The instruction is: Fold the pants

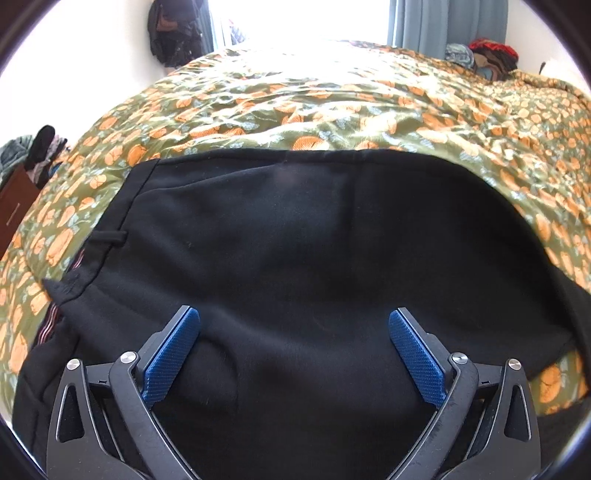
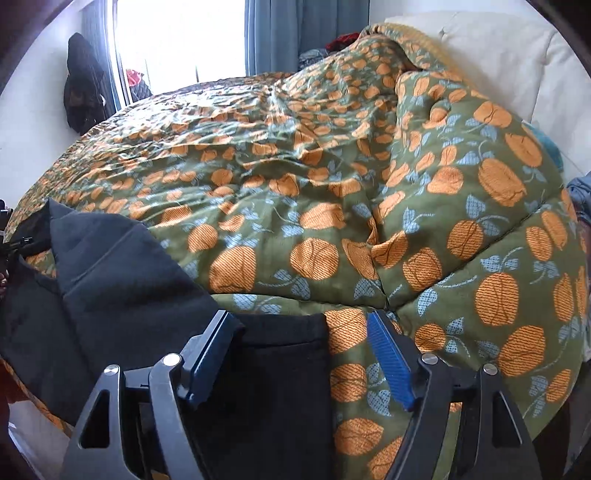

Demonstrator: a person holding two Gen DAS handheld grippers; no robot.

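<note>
Black pants (image 1: 295,240) lie folded flat on a green bedspread (image 1: 332,103) printed with orange fruit. The waistband with a belt loop (image 1: 110,238) is at the left. My left gripper (image 1: 293,313) hovers over the near part of the pants, open, with nothing between its blue pads (image 1: 173,354). In the right wrist view the pants (image 2: 110,277) fill the lower left, with one layer raised into a ridge. My right gripper (image 2: 298,317) is open above their right end. A black cloth edge (image 2: 280,354) lies below the gap, and neither pad presses on it.
The bedspread (image 2: 369,221) bunches up into a high fold at the right, against a white pillow (image 2: 498,55). Dark bags (image 1: 173,29) hang on the wall by the bright window. Clothes piles (image 1: 487,55) sit at the far corner, and a brown cabinet (image 1: 14,206) stands at the left.
</note>
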